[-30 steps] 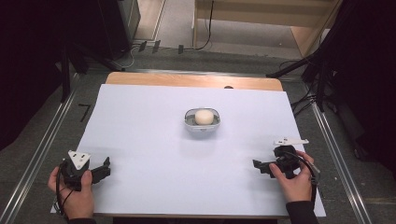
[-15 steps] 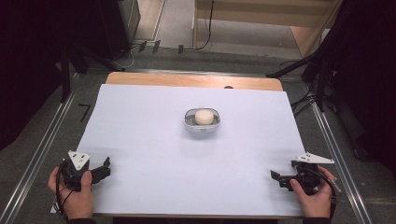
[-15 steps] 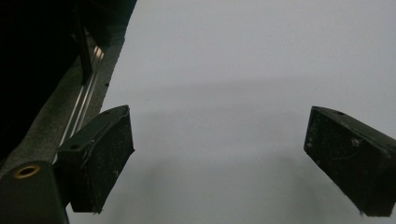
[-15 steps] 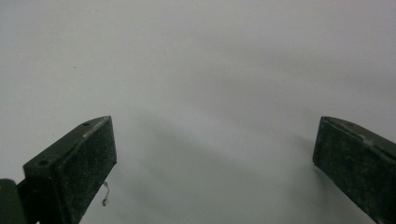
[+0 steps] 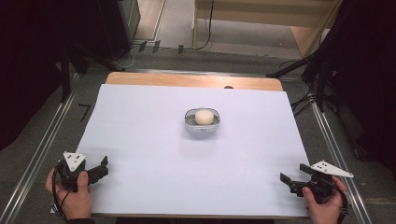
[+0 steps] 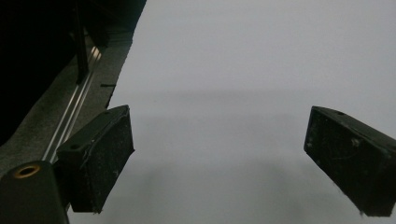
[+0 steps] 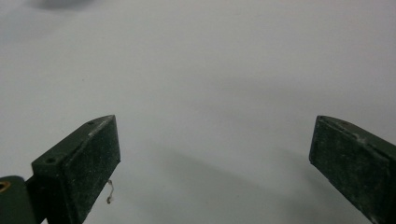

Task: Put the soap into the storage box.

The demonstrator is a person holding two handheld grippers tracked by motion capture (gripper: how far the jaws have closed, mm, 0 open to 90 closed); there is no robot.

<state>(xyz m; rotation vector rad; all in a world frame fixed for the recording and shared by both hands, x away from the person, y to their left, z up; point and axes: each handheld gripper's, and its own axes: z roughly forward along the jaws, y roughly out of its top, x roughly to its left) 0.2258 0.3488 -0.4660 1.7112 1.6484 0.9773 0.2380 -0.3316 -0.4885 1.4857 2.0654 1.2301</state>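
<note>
A small metal bowl stands at the middle of the white table sheet, and a pale round ball lies in it. My left gripper rests at the near left corner, held by a hand, open and empty. In the left gripper view its jaws stand wide apart over bare sheet. At the near right corner a hand holds my right gripper, also open. Its jaws are spread over bare sheet with nothing between them. Both grippers are far from the bowl.
A wooden table edge shows beyond the sheet. Metal rails run along both sides of the table. Cables lie on the floor at the back, and black stands rise at the right.
My right gripper has drawn back toward the near right corner, away from the bowl. The left gripper, the bowl and the ball have stayed where they were.
</note>
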